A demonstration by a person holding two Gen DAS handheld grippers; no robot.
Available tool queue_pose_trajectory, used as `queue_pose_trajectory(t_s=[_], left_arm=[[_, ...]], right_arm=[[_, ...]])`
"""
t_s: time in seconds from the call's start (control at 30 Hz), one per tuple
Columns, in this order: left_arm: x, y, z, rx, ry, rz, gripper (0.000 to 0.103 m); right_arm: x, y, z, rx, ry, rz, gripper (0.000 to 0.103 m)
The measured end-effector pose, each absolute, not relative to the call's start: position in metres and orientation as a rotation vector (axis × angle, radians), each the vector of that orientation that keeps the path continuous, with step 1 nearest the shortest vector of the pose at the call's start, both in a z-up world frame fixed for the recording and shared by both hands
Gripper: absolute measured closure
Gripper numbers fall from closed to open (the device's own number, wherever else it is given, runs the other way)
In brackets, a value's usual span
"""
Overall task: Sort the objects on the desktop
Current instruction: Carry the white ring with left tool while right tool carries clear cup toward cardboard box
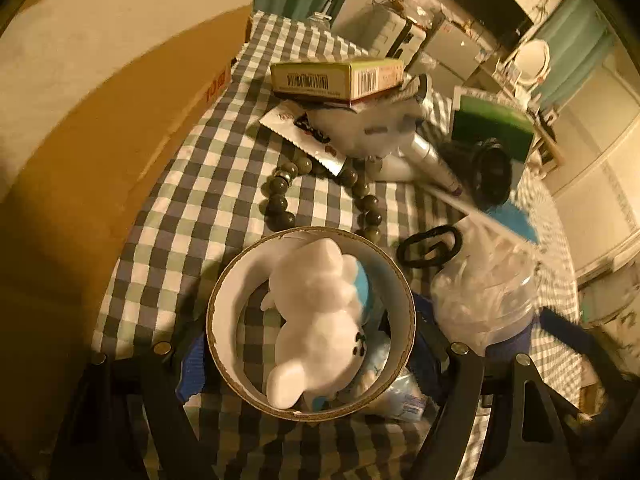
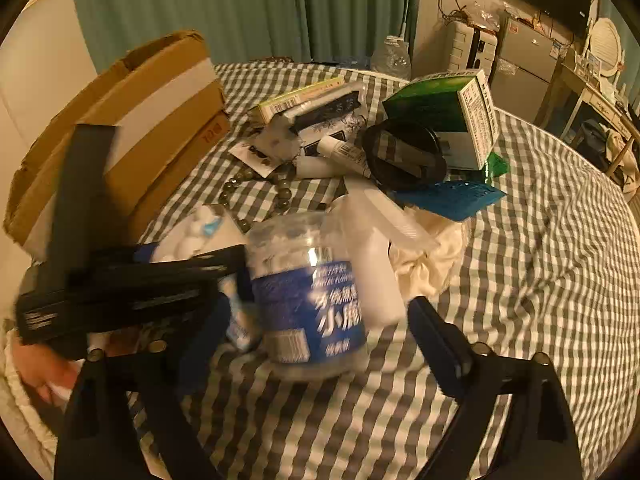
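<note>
A cardboard tape roll point(image 1: 224, 280) lies on the checked cloth point(image 1: 192, 208), ringed around a white plush toy point(image 1: 316, 312). My left gripper point(image 1: 308, 348) straddles the roll, and its blue pads point(image 1: 192, 364) rest against both outer sides. A clear plastic jar point(image 2: 308, 280) with a blue label stands tilted and blurred between the fingers of my right gripper point(image 2: 320, 312). These jaws are open, with a gap showing at the right pad point(image 2: 436, 344). The left gripper also shows as a black shape point(image 2: 132, 288) just left of the jar.
Behind lie a bead bracelet point(image 1: 288, 188), a barcode box point(image 1: 336, 78), a tube point(image 1: 430, 156), a black hair tie point(image 1: 430, 246), a black round lid point(image 2: 404, 156), a green box point(image 2: 448, 116) and a blue packet point(image 2: 448, 198). A cardboard box point(image 2: 132, 120) stands left.
</note>
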State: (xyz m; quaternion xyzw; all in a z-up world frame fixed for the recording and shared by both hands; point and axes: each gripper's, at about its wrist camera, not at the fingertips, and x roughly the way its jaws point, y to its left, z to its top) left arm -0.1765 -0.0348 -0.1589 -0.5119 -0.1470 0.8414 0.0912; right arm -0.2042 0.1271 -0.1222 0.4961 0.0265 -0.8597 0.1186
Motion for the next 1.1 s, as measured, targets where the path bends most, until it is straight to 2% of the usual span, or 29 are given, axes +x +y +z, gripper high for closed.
queue_pose_trajectory(t_s=[0.1, 0.2, 0.6, 0.77, 0.8, 0.83, 0.93, 0.97, 1.03, 1.07, 1.1], left_arm=[[-0.173, -0.035, -0.152, -1.487, -0.376, 2.553, 0.020], [-0.168, -0.034, -0.145, -1.443, -0.342, 2.580, 0.020], [-0.116, -0.020, -0.105, -1.242, -0.099, 2.668, 0.020], [-0.093, -0.010, -0.081, -1.161, -0.021, 2.681, 0.020], [-0.089, -0.012, -0.079, -1.150, -0.024, 2.689, 0.020], [-0.087, -0.014, -0.078, -1.151, -0.030, 2.694, 0.020], [-0.080, -0.025, -0.079, -1.165, -0.068, 2.706, 0.020], [-0.079, -0.029, -0.079, -1.172, -0.093, 2.707, 0.020], [-0.078, -0.039, -0.081, -1.184, -0.157, 2.710, 0.020], [-0.078, -0.042, -0.081, -1.184, -0.183, 2.711, 0.020], [-0.079, -0.045, -0.081, -1.181, -0.205, 2.713, 0.020]], right_arm=[[-0.209, 0.128, -0.139, 1.510, -0.010, -2.432, 0.037], [-0.205, 0.119, -0.141, 1.491, 0.075, -2.449, 0.038], [-0.147, 0.163, -0.099, 1.417, -0.263, -2.540, 0.043], [-0.129, 0.166, -0.088, 1.443, -0.239, -2.553, 0.045], [-0.126, 0.165, -0.091, 1.450, -0.239, -2.551, 0.055], [-0.127, 0.163, -0.095, 1.463, -0.247, -2.527, 0.060], [-0.128, 0.159, -0.118, 1.627, -0.263, -2.436, 0.060], [-0.127, 0.157, -0.121, 1.648, -0.251, -2.449, 0.058], [-0.122, 0.154, -0.120, 1.681, -0.209, -2.482, 0.038], [-0.121, 0.155, -0.118, 1.704, -0.199, -2.493, 0.016], [-0.118, 0.156, -0.115, 1.721, -0.189, -2.525, 0.012]])
